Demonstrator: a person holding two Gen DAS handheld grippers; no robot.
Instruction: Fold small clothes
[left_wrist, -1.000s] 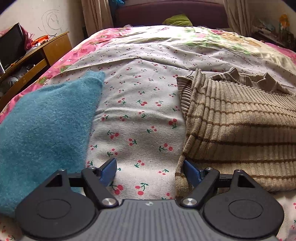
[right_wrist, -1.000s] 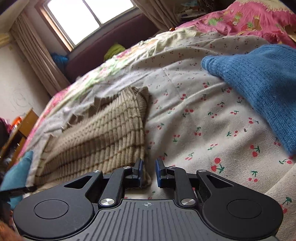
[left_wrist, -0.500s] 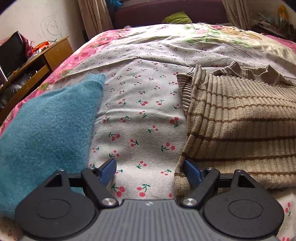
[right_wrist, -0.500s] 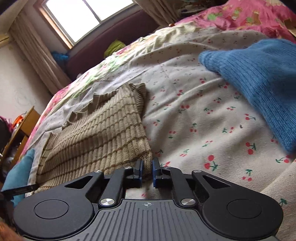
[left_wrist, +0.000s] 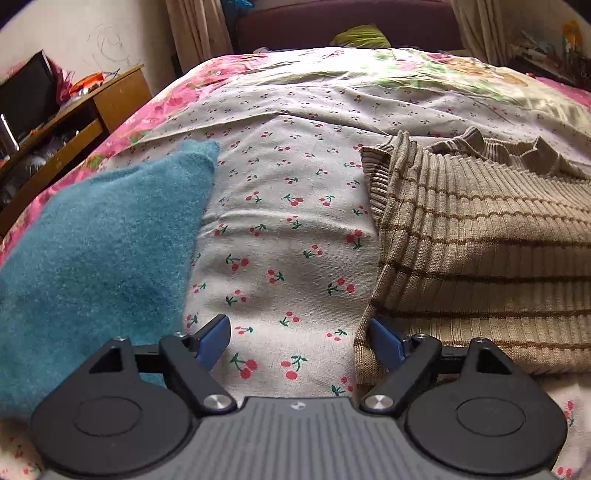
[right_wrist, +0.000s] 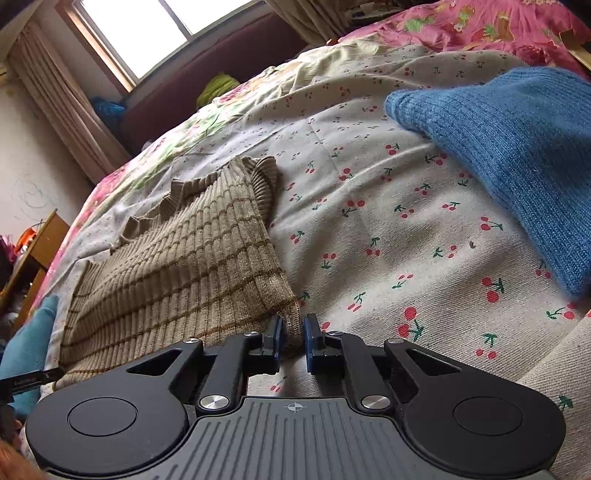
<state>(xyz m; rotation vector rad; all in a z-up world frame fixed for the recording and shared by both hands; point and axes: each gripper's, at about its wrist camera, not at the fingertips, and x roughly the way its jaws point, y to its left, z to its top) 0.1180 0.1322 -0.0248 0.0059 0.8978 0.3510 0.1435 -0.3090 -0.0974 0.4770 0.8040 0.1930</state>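
Note:
A beige ribbed sweater (left_wrist: 480, 258) with brown stripes lies flat on the cherry-print sheet (left_wrist: 288, 240). My left gripper (left_wrist: 300, 339) stands open over the sheet, and its right pad (left_wrist: 386, 343) touches the sweater's near left edge. In the right wrist view the same sweater (right_wrist: 184, 266) fills the left half. Its near right corner sits between the jaws of my right gripper (right_wrist: 293, 338). These jaws are opening, and the fabric still touches both pads.
A teal sweater (left_wrist: 92, 251) lies left of the left gripper. A blue knit sweater (right_wrist: 517, 155) lies at the right of the right gripper. A wooden desk (left_wrist: 74, 122) stands beside the bed, and a window (right_wrist: 147, 29) is behind the dark headboard (left_wrist: 332, 22).
My right gripper's jaws narrowed, then widened a little, and the sweater's corner has come between them. The left gripper has stayed open in about the same place.

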